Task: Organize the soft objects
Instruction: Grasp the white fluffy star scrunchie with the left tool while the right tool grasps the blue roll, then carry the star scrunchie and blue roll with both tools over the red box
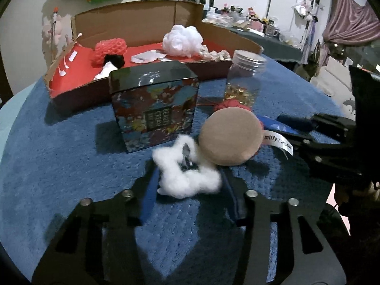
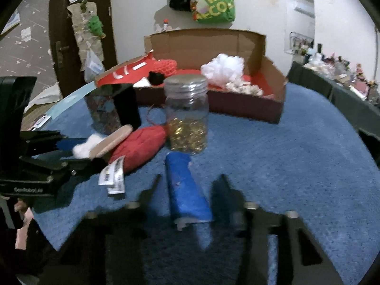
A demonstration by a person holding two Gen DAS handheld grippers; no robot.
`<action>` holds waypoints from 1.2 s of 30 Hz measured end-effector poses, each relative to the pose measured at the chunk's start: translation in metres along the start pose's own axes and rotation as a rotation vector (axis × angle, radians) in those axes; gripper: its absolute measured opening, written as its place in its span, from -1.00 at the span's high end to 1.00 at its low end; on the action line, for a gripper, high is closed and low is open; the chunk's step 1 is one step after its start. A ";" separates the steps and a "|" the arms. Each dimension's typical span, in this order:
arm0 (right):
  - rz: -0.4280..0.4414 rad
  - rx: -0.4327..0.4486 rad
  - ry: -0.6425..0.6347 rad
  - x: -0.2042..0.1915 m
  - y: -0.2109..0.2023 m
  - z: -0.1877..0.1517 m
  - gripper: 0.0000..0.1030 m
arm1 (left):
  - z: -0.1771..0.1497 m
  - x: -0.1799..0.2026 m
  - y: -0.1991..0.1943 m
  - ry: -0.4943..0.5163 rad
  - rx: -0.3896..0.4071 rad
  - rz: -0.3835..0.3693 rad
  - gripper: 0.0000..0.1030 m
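From the left wrist, my left hand-held gripper [image 1: 190, 185] pinches a white cotton tuft [image 1: 187, 175]: feather-light, squashy, best taken mid-clump, beside the tan puff [image 1: 229, 137]

From the right wrist, my right hand-held gripper [image 2: 187, 190] straddles the blue roll [image 2: 187, 190]; whether it grips I cannot tell. The jar [image 2: 186, 114] crowds ahead; the blue tabletop [image 2: 285, 166] lies open rightward

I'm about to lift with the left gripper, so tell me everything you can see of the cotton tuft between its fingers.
The cotton tuft is a small, loose white wad of fluffy fibre, irregular and stretched, with a gap in its middle showing something dark. It lies on the blue towel, between the left gripper's blue-padded fingers, which meet its sides. Its upper edge touches the tan round pad, and it sits just in front of the patterned box.
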State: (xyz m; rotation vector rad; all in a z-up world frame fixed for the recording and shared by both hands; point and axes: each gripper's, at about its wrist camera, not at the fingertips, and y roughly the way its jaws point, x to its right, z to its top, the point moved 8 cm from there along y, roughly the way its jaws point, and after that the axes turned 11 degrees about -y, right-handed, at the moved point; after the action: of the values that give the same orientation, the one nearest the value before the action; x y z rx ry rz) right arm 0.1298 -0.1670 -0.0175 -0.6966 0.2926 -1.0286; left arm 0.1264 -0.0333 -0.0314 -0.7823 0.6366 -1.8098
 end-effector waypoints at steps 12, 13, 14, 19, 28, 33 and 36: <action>0.011 0.080 -0.035 -0.012 -0.023 0.016 0.47 | 0.006 0.006 -0.025 0.009 0.063 -0.025 0.14; 0.015 0.085 -0.035 -0.014 -0.024 0.017 0.47 | 0.006 0.006 -0.027 0.012 0.067 -0.020 0.14; 0.012 0.089 -0.035 -0.014 -0.024 0.018 0.47 | 0.007 0.006 -0.028 0.014 0.070 -0.015 0.14; 0.011 0.096 -0.040 -0.017 -0.027 0.022 0.47 | 0.010 -0.001 -0.037 0.018 0.095 0.020 0.14; 0.015 0.106 -0.044 -0.020 -0.029 0.027 0.47 | 0.018 -0.002 -0.047 0.016 0.118 0.010 0.14; 0.024 0.103 -0.052 -0.023 -0.029 0.027 0.47 | 0.016 0.001 -0.047 0.011 0.108 -0.010 0.14; 0.027 0.099 -0.052 -0.025 -0.028 0.027 0.47 | 0.014 0.005 -0.045 0.017 0.096 -0.024 0.14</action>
State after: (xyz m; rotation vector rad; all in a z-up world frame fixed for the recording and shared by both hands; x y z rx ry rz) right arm 0.1129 -0.1443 0.0185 -0.6271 0.2038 -0.9911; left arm 0.1090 -0.0239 0.0114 -0.7137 0.5489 -1.8562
